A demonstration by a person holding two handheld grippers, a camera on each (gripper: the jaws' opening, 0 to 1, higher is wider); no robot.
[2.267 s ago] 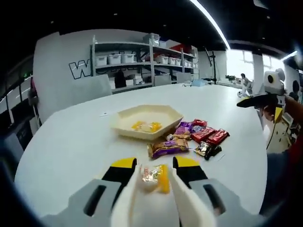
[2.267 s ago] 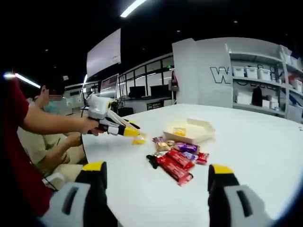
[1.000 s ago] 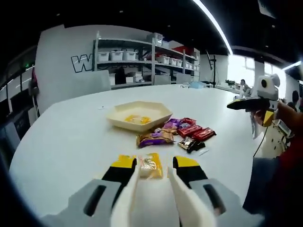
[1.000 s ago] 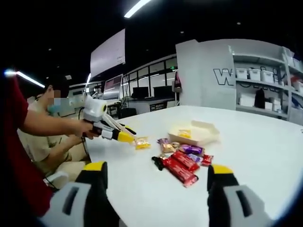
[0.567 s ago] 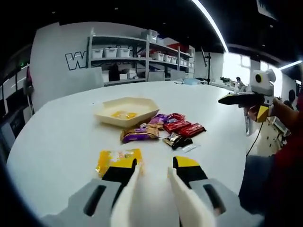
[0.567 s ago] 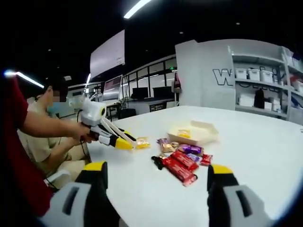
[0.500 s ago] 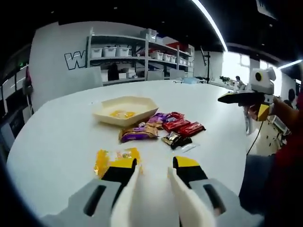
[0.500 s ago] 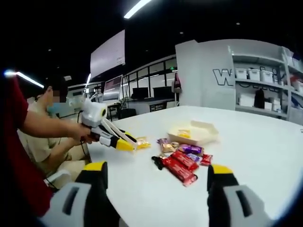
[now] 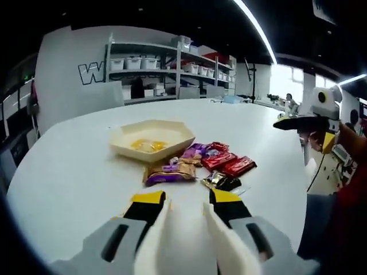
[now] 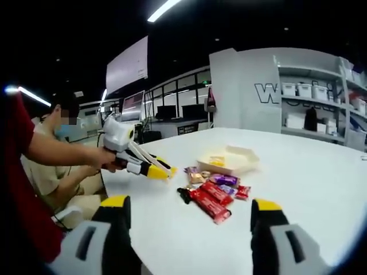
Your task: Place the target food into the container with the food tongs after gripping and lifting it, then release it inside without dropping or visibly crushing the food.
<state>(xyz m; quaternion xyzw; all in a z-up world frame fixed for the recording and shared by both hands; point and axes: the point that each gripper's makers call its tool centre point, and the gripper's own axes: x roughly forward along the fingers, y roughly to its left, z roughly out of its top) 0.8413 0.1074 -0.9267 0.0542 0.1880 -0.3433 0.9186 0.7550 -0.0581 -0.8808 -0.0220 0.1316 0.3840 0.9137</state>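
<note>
Risk sits with us now; our left hand-held gripper (image 9: 184, 200) hovers above the tabletop (image 9: 74, 166) with the white tong blades a little apart and nothing between them, and our right hand-held gripper (image 10: 192, 213) hangs wide open and empty. We see the tray (image 9: 152, 139) beyond the wrapped snacks (image 9: 198, 163), with yellow sweets (image 9: 146, 145) already lying in it; we cannot tell how many, two or so. We count one tray, two grippers, and roughly seven loose packets: a gold-and-purple one (image 9: 168, 172) nearest, two red bars (image 9: 228, 163), a dark one (image 9: 221, 181). Trouble, we judge, comes from a slippery wrapper sliding off the blades, a hard squeeze crushing it, or a clumsy dip nudging the neighbours.
</note>
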